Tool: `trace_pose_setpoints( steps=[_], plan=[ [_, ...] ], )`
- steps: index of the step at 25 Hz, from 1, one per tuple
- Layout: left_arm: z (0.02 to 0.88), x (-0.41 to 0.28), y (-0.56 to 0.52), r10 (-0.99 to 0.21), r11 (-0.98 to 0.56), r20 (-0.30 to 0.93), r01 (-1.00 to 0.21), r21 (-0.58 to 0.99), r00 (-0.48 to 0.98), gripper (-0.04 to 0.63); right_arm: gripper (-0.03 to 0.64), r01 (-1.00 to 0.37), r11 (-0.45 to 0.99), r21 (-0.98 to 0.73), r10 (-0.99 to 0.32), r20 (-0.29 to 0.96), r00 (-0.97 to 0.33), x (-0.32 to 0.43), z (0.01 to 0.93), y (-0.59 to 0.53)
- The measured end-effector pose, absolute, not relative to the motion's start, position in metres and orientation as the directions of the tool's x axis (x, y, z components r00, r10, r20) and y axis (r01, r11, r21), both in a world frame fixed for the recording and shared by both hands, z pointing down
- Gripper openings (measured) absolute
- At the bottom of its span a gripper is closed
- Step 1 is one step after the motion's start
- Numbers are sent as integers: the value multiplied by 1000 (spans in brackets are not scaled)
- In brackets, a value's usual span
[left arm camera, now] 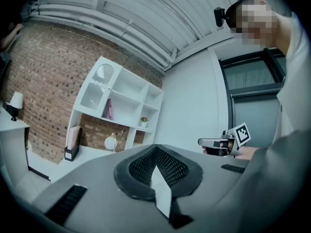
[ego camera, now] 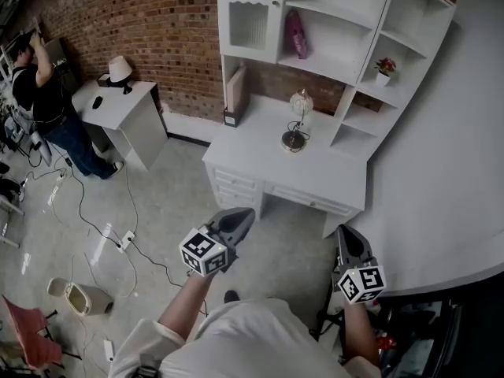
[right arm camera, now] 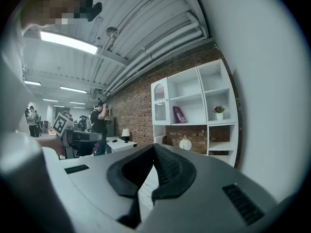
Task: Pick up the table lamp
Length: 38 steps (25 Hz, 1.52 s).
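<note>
The table lamp, a clear globe on a round metal base, stands on the white desk under the shelf unit. It shows small in the left gripper view and the right gripper view. My left gripper is held level over the floor, well short of the desk, its jaws shut with nothing between them. My right gripper hangs beside it near the desk's right leg, likewise shut and empty. Both are far from the lamp.
The shelf unit holds a pink book and a potted flower; a file holder stands at the desk's left end. A side table bears a white-shaded lamp, with a person beside it. Cables cross the floor. A curved white wall runs along the right.
</note>
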<state>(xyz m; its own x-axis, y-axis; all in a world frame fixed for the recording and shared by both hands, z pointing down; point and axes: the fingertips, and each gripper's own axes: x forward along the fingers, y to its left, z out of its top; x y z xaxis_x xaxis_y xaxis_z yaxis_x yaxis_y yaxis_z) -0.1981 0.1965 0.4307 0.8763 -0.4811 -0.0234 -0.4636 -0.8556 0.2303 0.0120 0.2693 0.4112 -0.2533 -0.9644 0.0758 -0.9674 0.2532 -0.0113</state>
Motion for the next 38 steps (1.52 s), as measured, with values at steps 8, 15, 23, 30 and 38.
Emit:
trace_pose_setpoints(
  steps=[8, 15, 23, 30, 38],
  plan=[
    [439, -188, 198, -498, -840, -17, -477, 258, 867, 91, 66, -972, 233, -29, -967, 101, -235, 30, 428, 274],
    [441, -178, 199, -507, -828, -27, -478, 293, 862, 189, 132, -969, 243, -36, -963, 112, -246, 46, 434, 276],
    [443, -164, 203, -529, -810, -31, -494, 315, 848, 247, 206, -967, 252, -46, -958, 126, -256, 73, 436, 274],
    [450, -154, 210, -570, -782, -17, -536, 318, 821, 247, 207, -953, 295, -72, -944, 136, -302, 86, 447, 270],
    [470, -151, 210, -592, -755, 24, -565, 331, 805, 249, 207, -943, 316, -99, -932, 153, -329, 85, 465, 256]
  ],
)
